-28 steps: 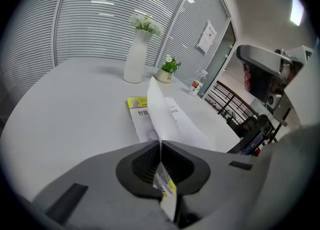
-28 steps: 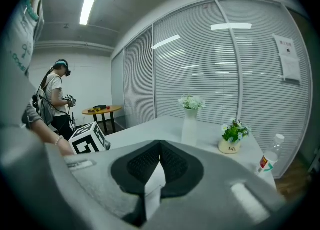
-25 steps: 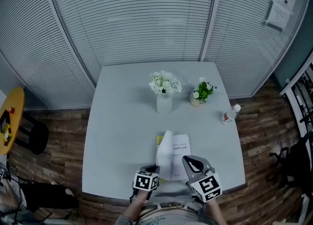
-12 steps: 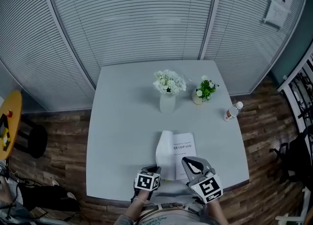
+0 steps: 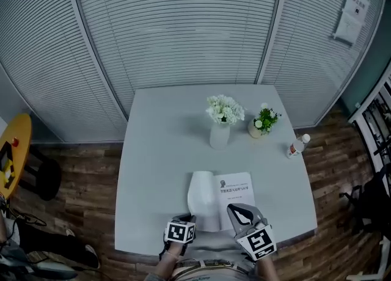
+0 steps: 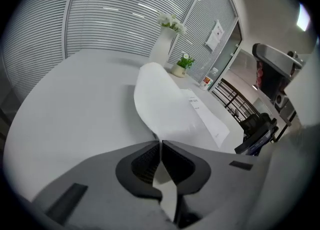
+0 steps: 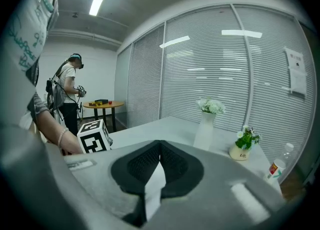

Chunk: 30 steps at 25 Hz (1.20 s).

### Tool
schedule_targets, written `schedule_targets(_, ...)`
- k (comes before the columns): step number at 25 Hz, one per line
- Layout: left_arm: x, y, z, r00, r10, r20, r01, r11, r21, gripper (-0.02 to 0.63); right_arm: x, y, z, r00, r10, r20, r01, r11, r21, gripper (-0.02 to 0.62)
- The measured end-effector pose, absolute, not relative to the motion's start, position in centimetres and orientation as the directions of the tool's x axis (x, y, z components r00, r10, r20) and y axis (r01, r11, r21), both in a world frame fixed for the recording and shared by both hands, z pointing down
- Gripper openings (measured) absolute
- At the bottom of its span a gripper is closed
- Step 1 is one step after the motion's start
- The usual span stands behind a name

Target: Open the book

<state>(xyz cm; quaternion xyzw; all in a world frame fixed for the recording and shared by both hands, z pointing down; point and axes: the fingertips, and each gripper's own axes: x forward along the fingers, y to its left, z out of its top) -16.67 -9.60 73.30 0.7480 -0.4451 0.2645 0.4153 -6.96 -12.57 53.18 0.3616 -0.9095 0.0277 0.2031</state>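
The book (image 5: pixel 232 197) lies near the table's front edge, its printed first page (image 6: pixel 207 116) showing. Its white cover (image 5: pixel 201 203) is lifted and curls over to the left. My left gripper (image 5: pixel 186 220) is at the cover's near edge. In the left gripper view it (image 6: pixel 161 142) is shut on the cover (image 6: pixel 162 101), which rises from between the pads. My right gripper (image 5: pixel 234 209) hovers over the book's near right corner. In the right gripper view it (image 7: pixel 160 144) is shut, with nothing seen between the tips.
A vase of white flowers (image 5: pixel 221 128), a small potted plant (image 5: pixel 264 124) and a bottle (image 5: pixel 297 146) stand beyond the book on the grey table (image 5: pixel 159 151). A yellow round table (image 5: pixel 9 151) stands at far left. A person (image 7: pixel 70 94) stands by it.
The cover, which stood nearly upright, has swung further left and curled over, and more of the printed page shows. Both grippers stay at the book's near edge.
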Motion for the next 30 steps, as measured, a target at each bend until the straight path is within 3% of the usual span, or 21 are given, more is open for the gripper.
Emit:
schedule_targets(11,-18.6,-8.9,74.8,0.458,-0.433,0.776,-0.888,-0.266,0.376,0.017,-7.0,-10.9,52.9,-0.614,-0.683,0.396,-0.702,0.702,0.121,0.003)
schedule_targets(30,-19.6,-7.7,76.9,0.328,-0.426,0.843,-0.945,-0.151,0.291,0.02,-2.0,-12.2,54.5,-0.615,-0.667,0.421,-0.696,0.71,0.108,0.003)
